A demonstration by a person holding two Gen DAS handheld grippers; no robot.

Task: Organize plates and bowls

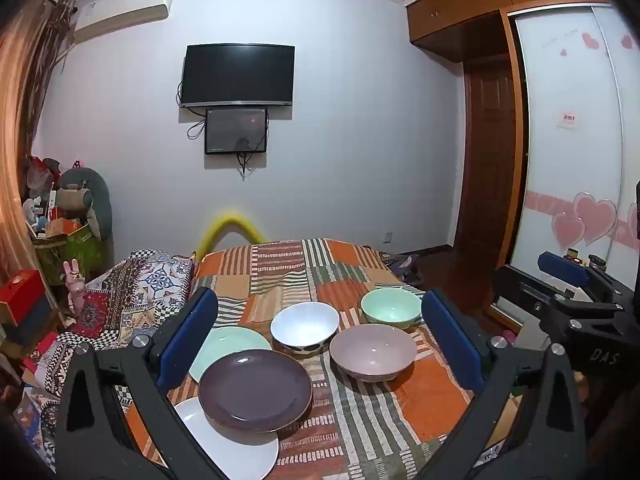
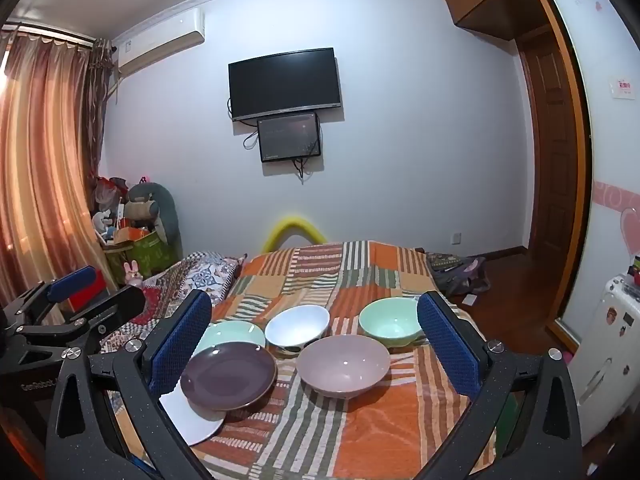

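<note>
On the striped patchwork cloth (image 1: pixel 360 420) lie three plates at the left. A dark purple plate (image 1: pixel 255 390) overlaps a white plate (image 1: pixel 240 454) and sits in front of a pale green plate (image 1: pixel 234 340). To their right stand three bowls: a white bowl (image 1: pixel 305 326), a green bowl (image 1: pixel 391 307) and a mauve bowl (image 1: pixel 373 350). My left gripper (image 1: pixel 320 298) hovers open before them and holds nothing. In the right wrist view, the purple plate (image 2: pixel 228 374), mauve bowl (image 2: pixel 344 364) and green bowl (image 2: pixel 390 320) lie beyond my open, empty right gripper (image 2: pixel 314 299).
A patterned quilt (image 1: pixel 132 300) lies left of the cloth. A television (image 1: pixel 239 76) hangs on the far wall, and bags and toys (image 1: pixel 68 224) pile up in the left corner. A small white fridge (image 2: pixel 604 352) and a sliding wardrobe stand at the right, past bare wooden floor.
</note>
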